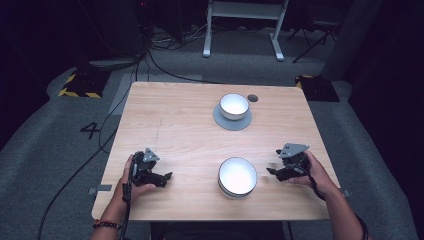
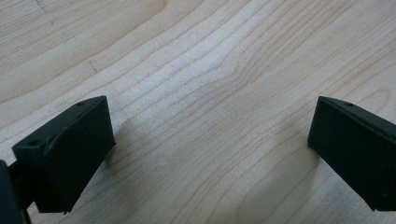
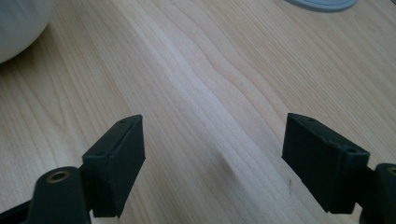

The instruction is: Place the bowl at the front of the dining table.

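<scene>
Nothing has been picked up yet, so the work looks like it is only at the start. The left gripper (image 1: 162, 178) rests low on the wooden table (image 1: 175, 125) with its jaws spread wide and nothing between them; in the left gripper view there is just bare wood in the gap. The right gripper (image 1: 274, 172) is the same: jaws wide apart, holding nothing. The big white bowl (image 1: 237, 177) sits between the two grippers, just beside the right gripper's tips and a bit farther from the left one. In the right gripper view its round white side (image 3: 18, 25) shows ahead and off to one side of the jaws, not touching them. Well beyond both grippers, on the far side of the table, a smaller white bowl (image 1: 234, 106) stands on a grey saucer (image 1: 220, 121). My guess is the near bowl is the one to grab, and all of that is left to do: reach it, close on its rim, and move it.
</scene>
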A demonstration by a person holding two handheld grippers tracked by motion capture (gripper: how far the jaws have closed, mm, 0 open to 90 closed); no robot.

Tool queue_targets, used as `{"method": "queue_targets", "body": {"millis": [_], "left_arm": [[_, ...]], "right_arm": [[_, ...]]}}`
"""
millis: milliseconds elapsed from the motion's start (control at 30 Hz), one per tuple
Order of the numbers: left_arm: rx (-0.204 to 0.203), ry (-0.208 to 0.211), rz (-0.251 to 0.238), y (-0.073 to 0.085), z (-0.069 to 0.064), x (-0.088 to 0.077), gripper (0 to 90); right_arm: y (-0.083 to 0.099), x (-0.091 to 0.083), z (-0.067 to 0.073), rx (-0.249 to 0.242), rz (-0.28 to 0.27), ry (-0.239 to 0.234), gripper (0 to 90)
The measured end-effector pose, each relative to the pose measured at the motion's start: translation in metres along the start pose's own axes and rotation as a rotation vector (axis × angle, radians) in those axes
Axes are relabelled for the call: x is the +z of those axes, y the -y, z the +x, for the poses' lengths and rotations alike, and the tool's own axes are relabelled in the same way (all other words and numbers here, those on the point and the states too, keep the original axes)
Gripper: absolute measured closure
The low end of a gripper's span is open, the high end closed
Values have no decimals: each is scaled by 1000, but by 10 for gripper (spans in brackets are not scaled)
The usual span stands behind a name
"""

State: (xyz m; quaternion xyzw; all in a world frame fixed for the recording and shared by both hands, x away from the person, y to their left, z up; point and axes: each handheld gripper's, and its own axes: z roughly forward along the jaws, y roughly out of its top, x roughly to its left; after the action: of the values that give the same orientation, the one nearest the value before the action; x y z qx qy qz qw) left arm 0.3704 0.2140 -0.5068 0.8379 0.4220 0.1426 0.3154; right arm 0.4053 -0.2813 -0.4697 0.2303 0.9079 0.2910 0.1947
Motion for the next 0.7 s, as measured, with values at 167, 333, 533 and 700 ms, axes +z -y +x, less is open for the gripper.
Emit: {"method": "queue_targets", "body": {"millis": [167,333,533,700], "left_arm": [[0,0,0,0,0,0,5],[0,0,0,0,0,0,5],[0,0,0,0,0,0,5],[-3,-1,-2,0,0,0,4]], "right_arm": [[8,-3,3,37,1,-4,211],[15,-6,4,40,3,3,208],[22,-8,4,50,-2,2,202],[29,-9,6,62,-3,9,201]]}}
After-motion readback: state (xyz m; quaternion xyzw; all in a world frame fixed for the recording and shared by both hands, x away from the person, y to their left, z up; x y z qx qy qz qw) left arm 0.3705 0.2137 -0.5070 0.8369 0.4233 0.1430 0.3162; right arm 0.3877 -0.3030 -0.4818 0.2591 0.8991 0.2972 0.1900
